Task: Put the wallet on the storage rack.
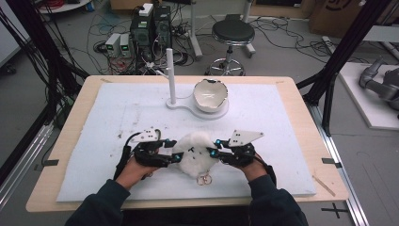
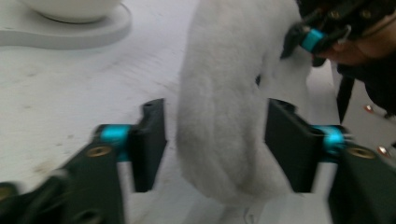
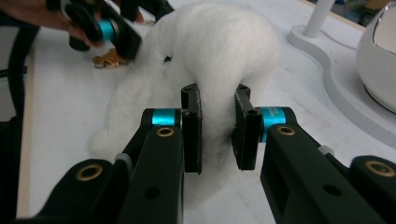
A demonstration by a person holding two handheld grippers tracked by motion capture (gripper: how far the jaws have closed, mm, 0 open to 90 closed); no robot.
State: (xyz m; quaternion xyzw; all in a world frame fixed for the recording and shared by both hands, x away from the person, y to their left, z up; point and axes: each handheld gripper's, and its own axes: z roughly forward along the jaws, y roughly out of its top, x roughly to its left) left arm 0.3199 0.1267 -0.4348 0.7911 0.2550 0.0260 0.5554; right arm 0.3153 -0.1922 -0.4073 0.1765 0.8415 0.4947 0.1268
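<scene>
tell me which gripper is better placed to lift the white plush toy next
Right, probably. The right gripper is already clamped on the white plush toy, while the left gripper only straddles another part, its pads apparently not pressing.

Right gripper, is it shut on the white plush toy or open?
Shut: the right gripper pinches the white plush toy, fur squeezed between its pads.

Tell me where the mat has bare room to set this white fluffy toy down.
Bare white mat lies right of the white bowl on its stand, and left of the white post. Crowded: the front middle, with the white fluffy toy, left gripper, right gripper and gold rings.
</scene>
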